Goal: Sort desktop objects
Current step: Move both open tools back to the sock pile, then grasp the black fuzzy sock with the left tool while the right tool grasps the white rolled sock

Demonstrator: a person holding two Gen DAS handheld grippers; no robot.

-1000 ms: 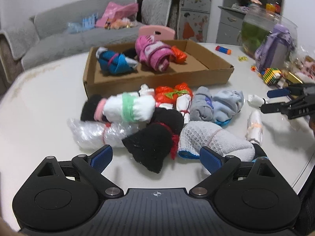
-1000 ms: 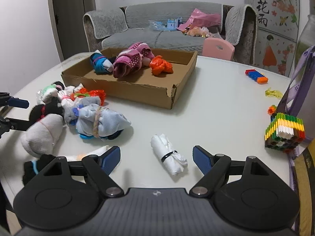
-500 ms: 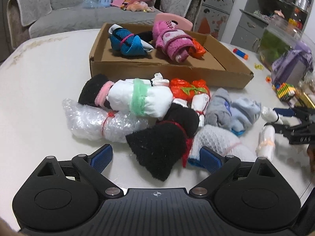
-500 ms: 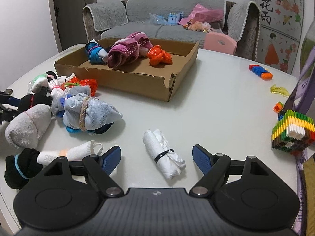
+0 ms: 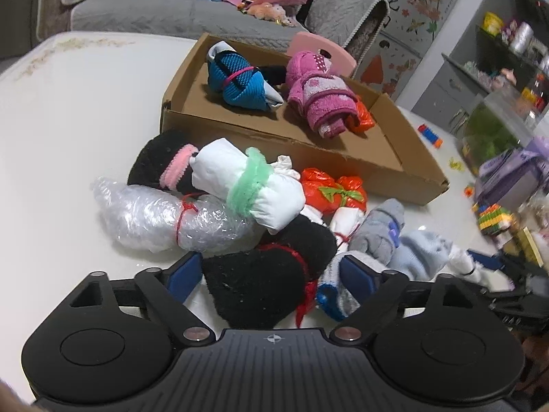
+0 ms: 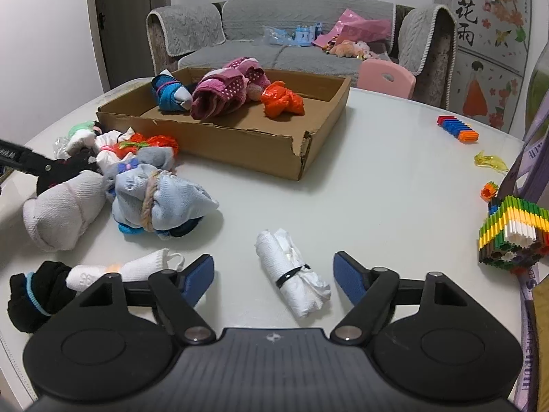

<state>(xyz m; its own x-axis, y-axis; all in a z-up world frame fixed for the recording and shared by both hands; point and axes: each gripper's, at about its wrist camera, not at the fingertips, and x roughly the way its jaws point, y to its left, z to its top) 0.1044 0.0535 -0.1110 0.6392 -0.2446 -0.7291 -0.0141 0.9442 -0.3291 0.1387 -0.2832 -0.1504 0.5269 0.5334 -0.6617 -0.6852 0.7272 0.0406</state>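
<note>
Closing around a black fuzzy bundle (image 5: 264,285) tied with red string, the left gripper (image 5: 271,274) has its jaws still spread, one blue pad (image 5: 183,276) just left of the bundle and the other against a white knit sock bundle (image 5: 334,295) on the right; I cannot tell whether either pad presses yet. Just beyond the jaws lie a bubble-wrap roll (image 5: 161,216), a white bundle with a green band (image 5: 247,185), an orange plastic bundle (image 5: 331,190) and a pale blue sock bundle (image 5: 422,254). Farther ahead stands the cardboard tray (image 5: 274,137) with a blue mesh bundle (image 5: 240,82) and a pink towel roll (image 5: 322,103) inside.

The right gripper (image 6: 274,274) is closing too, with a white rolled cloth in a black band (image 6: 291,271) lying on the white desk (image 6: 377,189) between the jaws, clear of both pads. Only this view shows a white sock roll (image 6: 137,267) and a black sock with a blue band (image 6: 37,295) just left of the jaws, and, well to the right, a striped block toy (image 6: 511,237) and a row of coloured blocks (image 6: 458,128). It also shows a second orange bundle (image 6: 283,99) whole in the tray, which the left view mostly hides behind the pink roll. A grey sofa (image 6: 274,34) stands behind the desk.
</note>
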